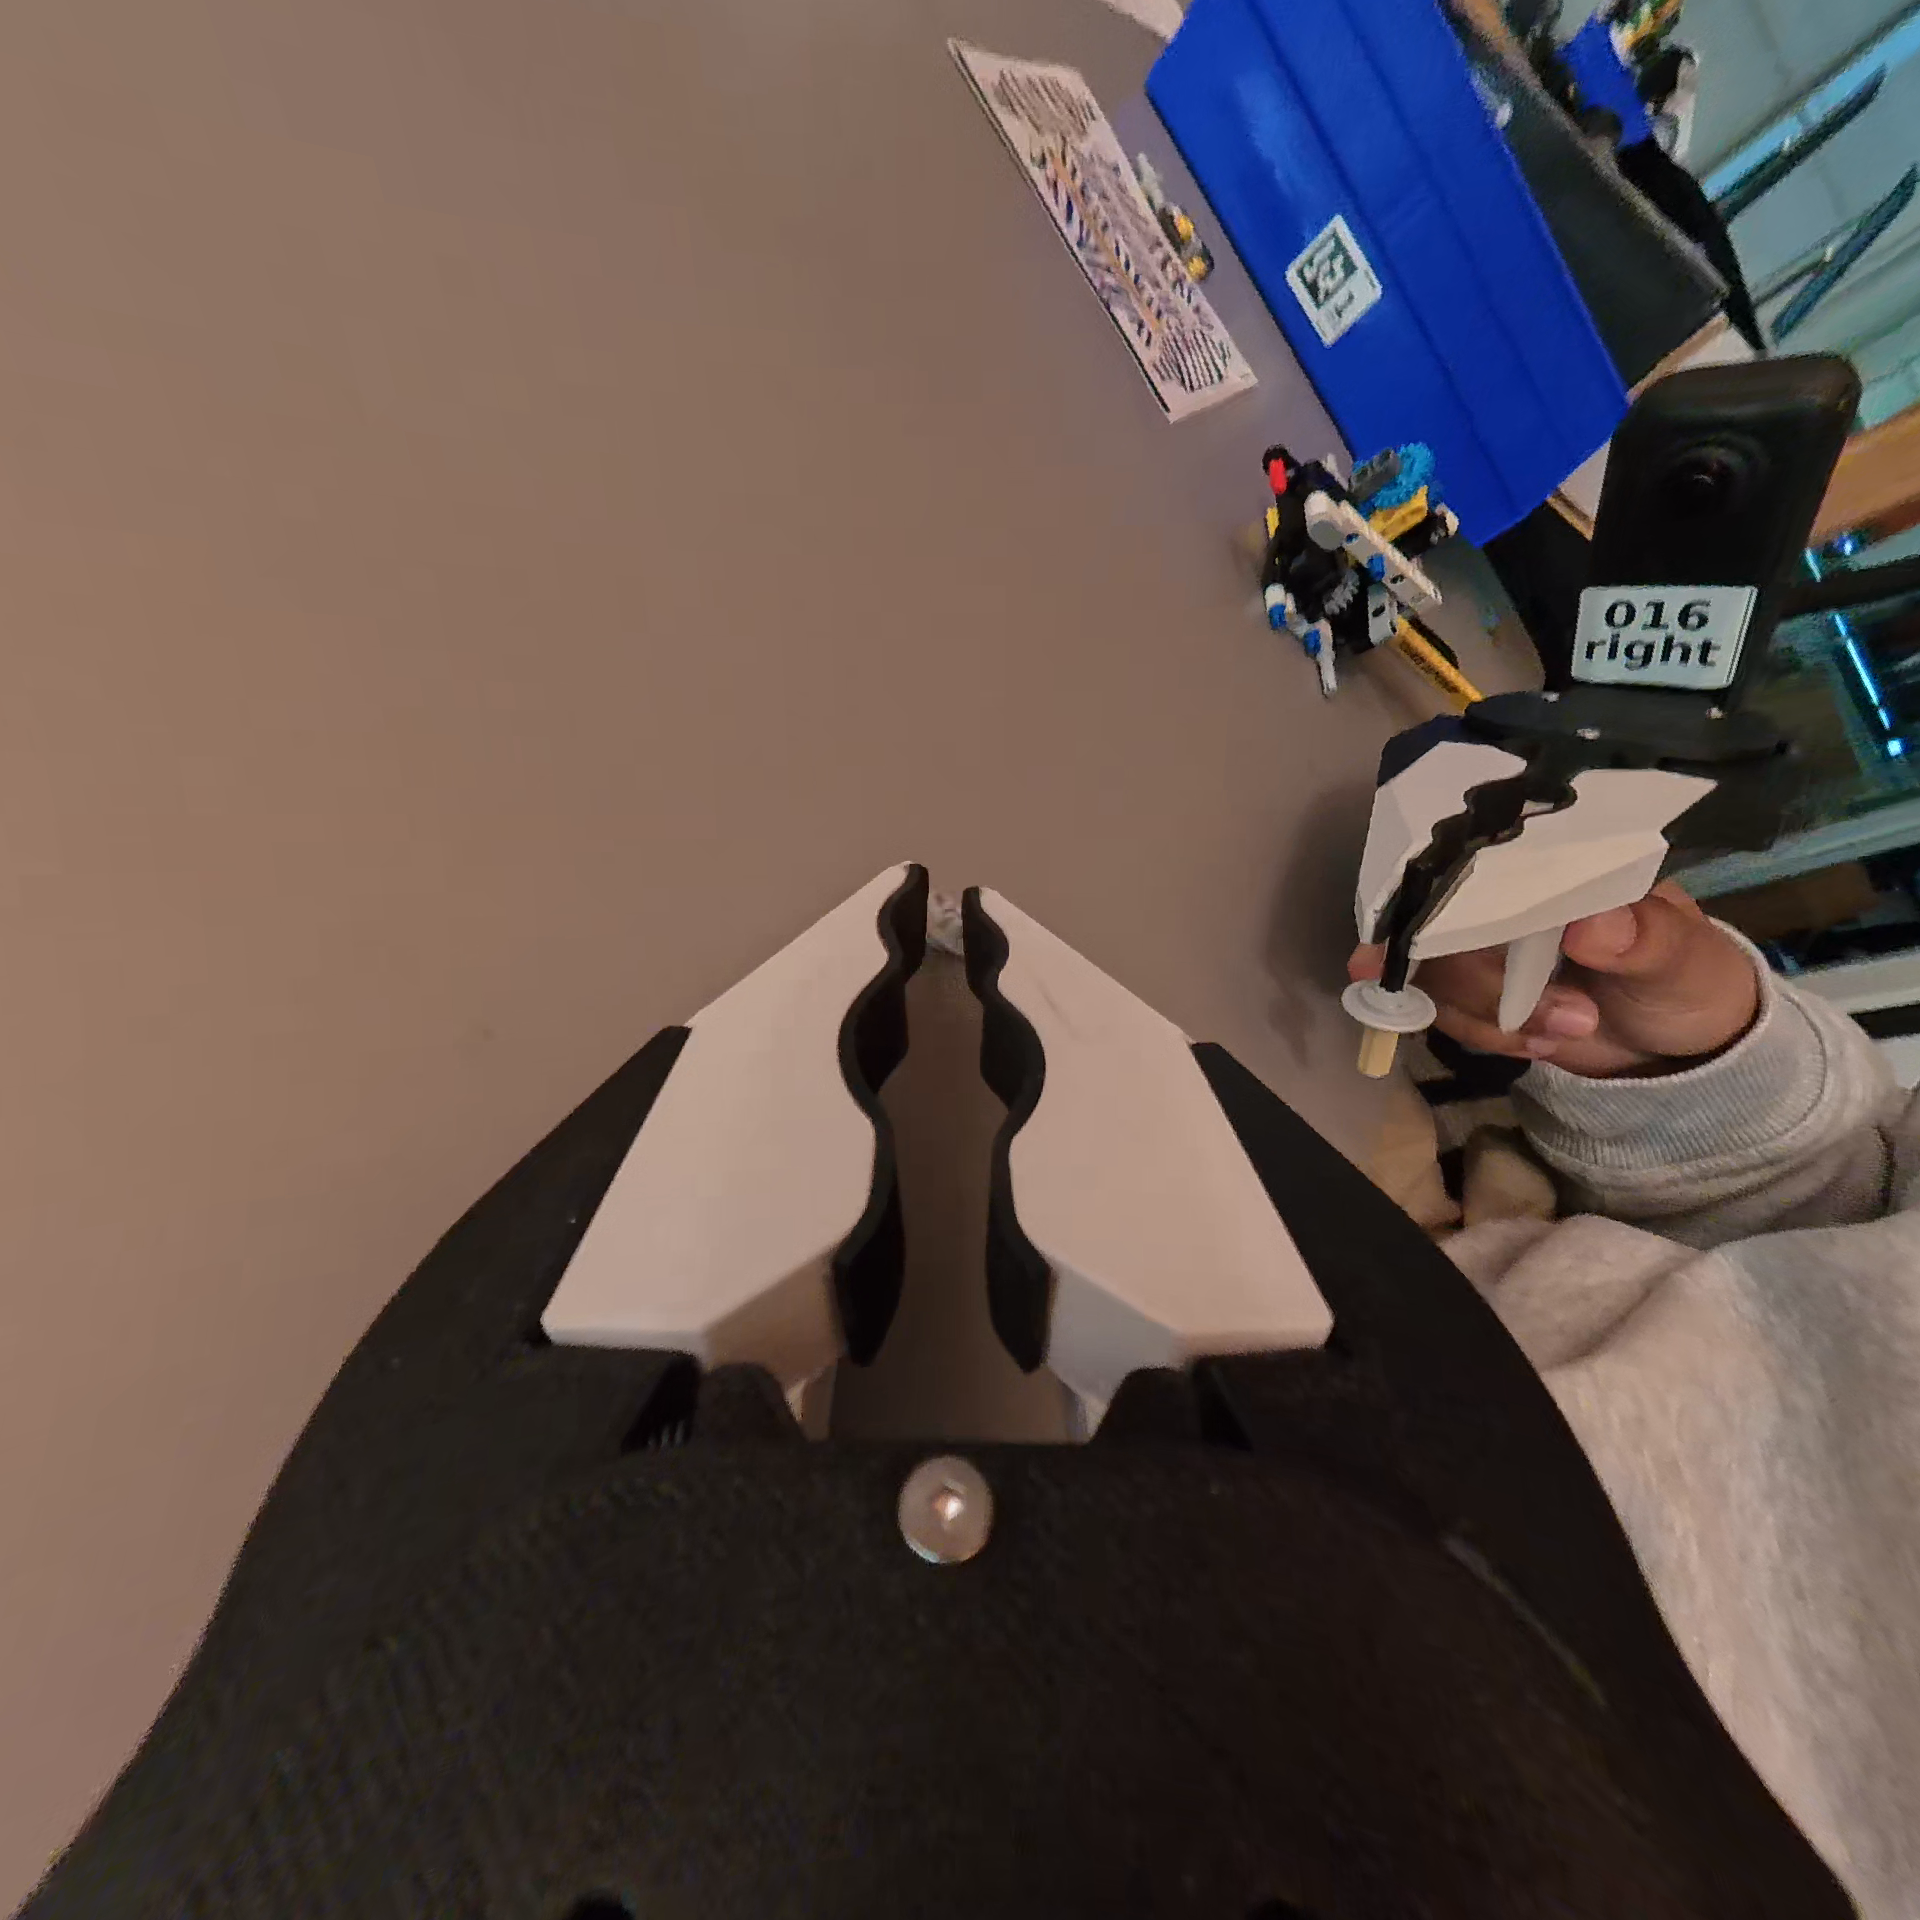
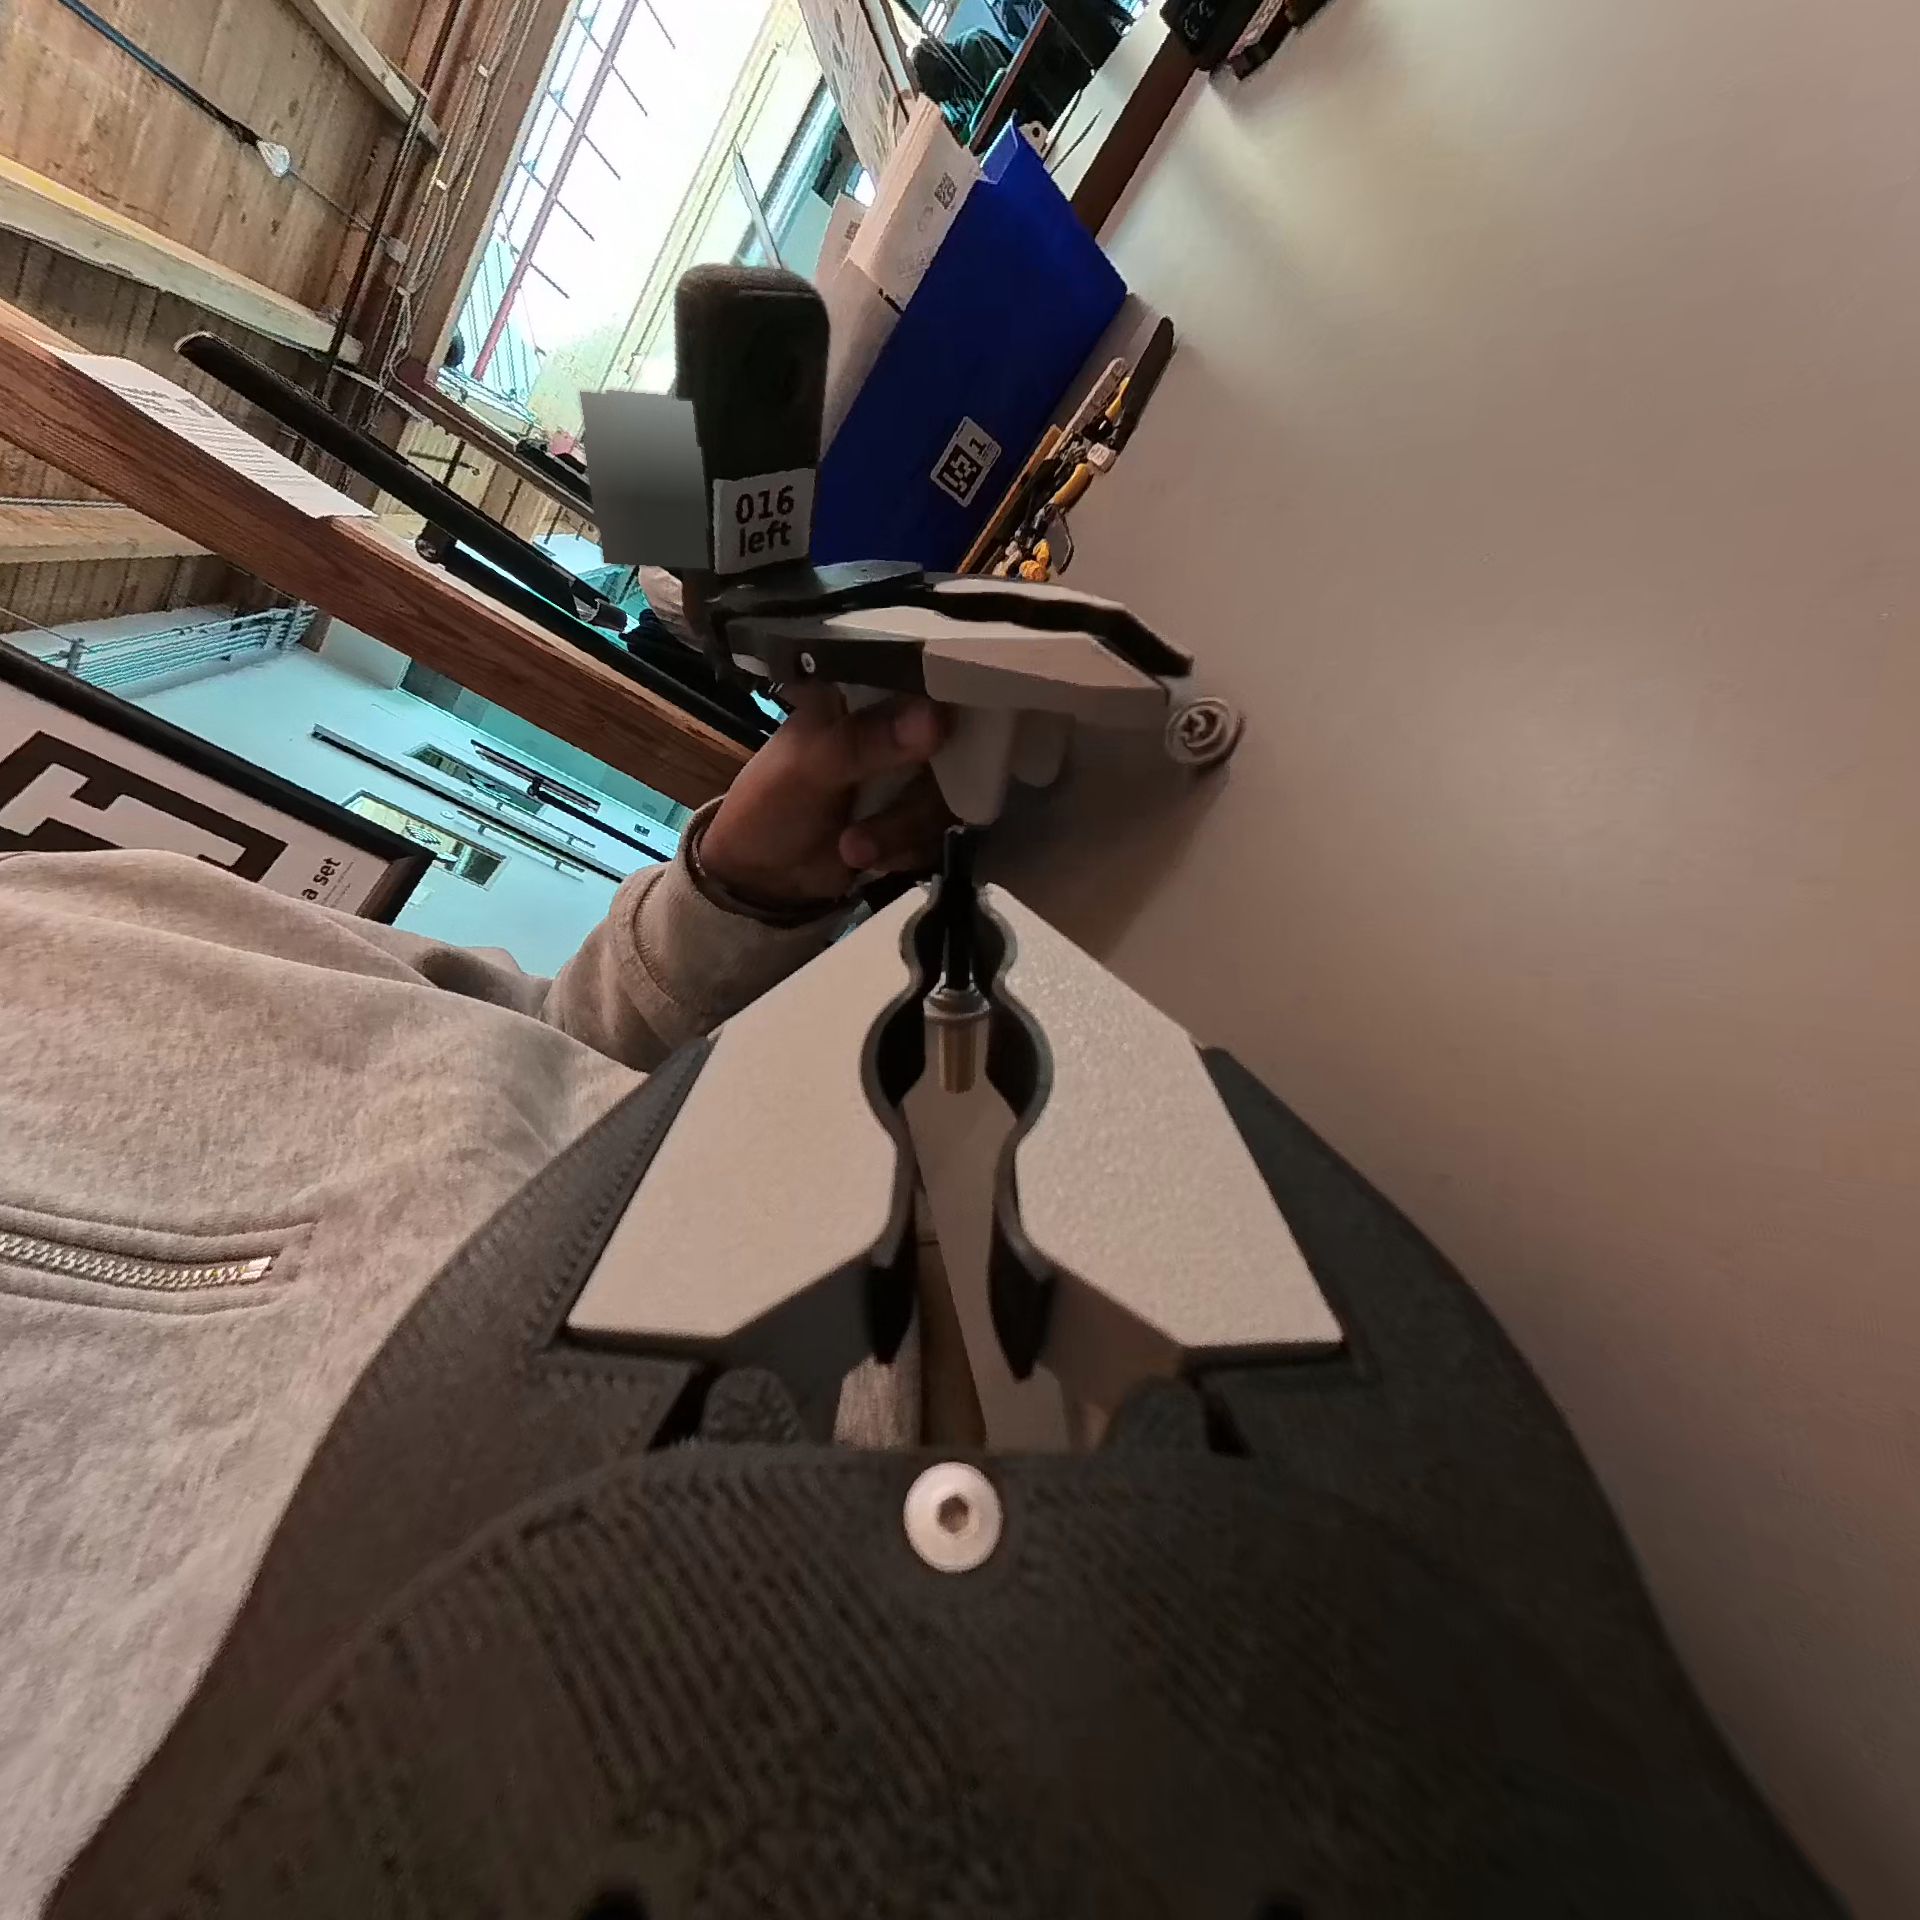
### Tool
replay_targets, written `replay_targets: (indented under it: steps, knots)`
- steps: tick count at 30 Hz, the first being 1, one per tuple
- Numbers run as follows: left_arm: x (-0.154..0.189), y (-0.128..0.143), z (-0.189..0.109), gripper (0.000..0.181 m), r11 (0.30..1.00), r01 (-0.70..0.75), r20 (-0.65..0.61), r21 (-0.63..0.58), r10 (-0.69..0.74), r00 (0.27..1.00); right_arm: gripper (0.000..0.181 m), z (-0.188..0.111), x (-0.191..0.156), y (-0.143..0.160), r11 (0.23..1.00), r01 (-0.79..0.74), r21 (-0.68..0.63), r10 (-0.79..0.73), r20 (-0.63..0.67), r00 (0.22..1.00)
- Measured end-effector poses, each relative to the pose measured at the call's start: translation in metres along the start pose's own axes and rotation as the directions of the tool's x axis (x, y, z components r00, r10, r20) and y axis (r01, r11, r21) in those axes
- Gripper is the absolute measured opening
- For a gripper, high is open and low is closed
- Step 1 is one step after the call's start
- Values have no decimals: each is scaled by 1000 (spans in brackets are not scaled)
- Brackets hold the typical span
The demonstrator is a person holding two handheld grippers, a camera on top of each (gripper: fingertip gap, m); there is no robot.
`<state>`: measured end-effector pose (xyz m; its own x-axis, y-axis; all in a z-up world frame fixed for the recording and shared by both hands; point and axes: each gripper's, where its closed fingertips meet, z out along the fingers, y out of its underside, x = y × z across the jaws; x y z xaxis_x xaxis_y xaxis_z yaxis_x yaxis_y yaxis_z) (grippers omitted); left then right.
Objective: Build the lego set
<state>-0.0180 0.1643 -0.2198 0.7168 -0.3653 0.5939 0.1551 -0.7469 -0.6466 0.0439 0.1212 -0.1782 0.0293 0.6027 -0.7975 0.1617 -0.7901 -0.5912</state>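
Observation:
My left gripper [image 1: 943, 891] has its jaws nearly together, closed on a small grey round Lego piece [image 1: 945, 920] that rests against the table. From the right wrist view the left gripper [image 2: 1179, 675] shows side-on, with the grey round piece [image 2: 1203, 729] at its tip. My right gripper [image 2: 956, 896] is shut on a black axle [image 2: 954, 914] that carries a grey bush and a tan pin [image 2: 952, 1049]. In the left wrist view the right gripper [image 1: 1390, 961] hangs above the table at the right, with the grey disc [image 1: 1387, 1006] and tan pin below its tips.
A partly built black, yellow and blue Lego model [image 1: 1351, 561] stands at the far right of the grey table [image 1: 416, 520]. Behind it lie a printed instruction sheet [image 1: 1101, 218] and a blue bin [image 1: 1382, 260]. The blue bin [image 2: 966, 395] has loose parts beside it. Tip to tip, the grippers are about 9 cm apart.

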Motion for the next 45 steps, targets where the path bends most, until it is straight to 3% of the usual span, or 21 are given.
replay_targets:
  steps: [6,11,18,20,23,29,33,35,38,42,45]
  knots:
    - [-1,-17,-15,7,991,-44,18,125,42,999,1,0,0,-1,1000,0,7,0,0,1000]
    - [68,17,-12,8,986,-164,-304,42,169,938,2,-4,-6,-12,997,-2,78,-1,43,999]
    - [124,39,2,39,999,-7,-536,-37,-14,844,2,-16,-24,-37,966,-30,256,-9,150,989]
    - [127,36,3,37,1000,23,-543,-19,-30,839,2,-15,-26,-38,961,2,278,-40,132,990]
    - [123,24,-2,0,997,61,-545,56,-21,838,2,-13,-28,-38,956,26,292,-64,121,991]
    - [105,4,-16,0,984,89,-514,152,2,858,1,-17,-27,-40,954,-19,300,-32,161,986]
    - [102,6,-18,0,989,70,-516,133,9,857,1,-14,-28,-38,959,4,283,-50,155,987]
    - [105,9,-16,19,992,76,-533,104,-9,846,1,-14,-29,-37,959,57,278,-94,119,988]
    - [108,11,-15,24,992,70,-545,105,-1,839,1,-12,-34,-35,945,210,251,-228,42,973]
    - [109,14,-11,11,993,0,-510,122,63,858,2,-7,-36,-29,889,425,169,-417,-83,905]
    - [107,12,-11,4,989,-27,-487,145,95,868,2,-6,-39,-29,868,468,168,-457,-101,884]
